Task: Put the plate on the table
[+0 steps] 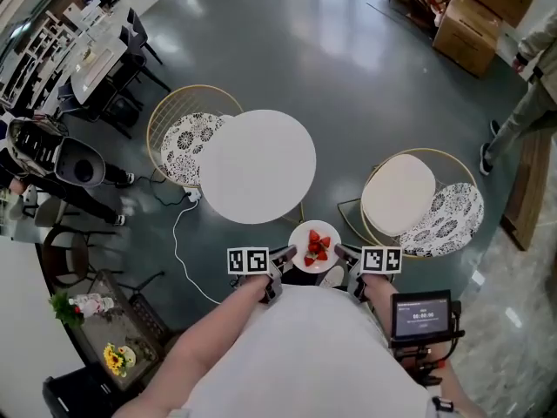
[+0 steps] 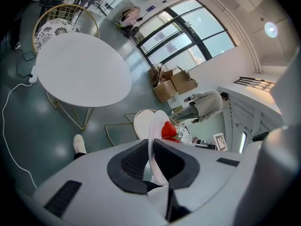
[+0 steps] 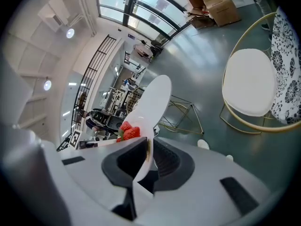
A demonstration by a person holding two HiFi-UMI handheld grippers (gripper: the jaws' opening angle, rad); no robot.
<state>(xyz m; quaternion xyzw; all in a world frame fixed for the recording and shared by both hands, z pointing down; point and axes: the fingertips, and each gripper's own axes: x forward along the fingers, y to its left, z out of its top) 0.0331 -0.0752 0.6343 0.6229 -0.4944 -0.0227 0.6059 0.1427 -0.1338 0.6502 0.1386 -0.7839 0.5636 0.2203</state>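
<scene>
A small white plate (image 1: 314, 245) with a few strawberries (image 1: 317, 248) is held in the air between both grippers, just short of the near edge of the round white table (image 1: 258, 165). My left gripper (image 1: 289, 255) is shut on the plate's left rim and my right gripper (image 1: 341, 252) is shut on its right rim. In the left gripper view the plate (image 2: 155, 140) stands edge-on between the jaws of the gripper (image 2: 153, 161), with the table (image 2: 80, 72) ahead and to the left. In the right gripper view the plate (image 3: 153, 102) and strawberries (image 3: 128, 132) rise from the shut gripper (image 3: 149, 157).
A gold-wire chair (image 1: 187, 138) stands behind the table's left side. A second chair (image 1: 409, 194) with a white cushion stands to the right. A white cable (image 1: 178, 233) lies on the floor. Cardboard boxes (image 1: 474, 16) and a standing person (image 1: 535, 103) are at the far right.
</scene>
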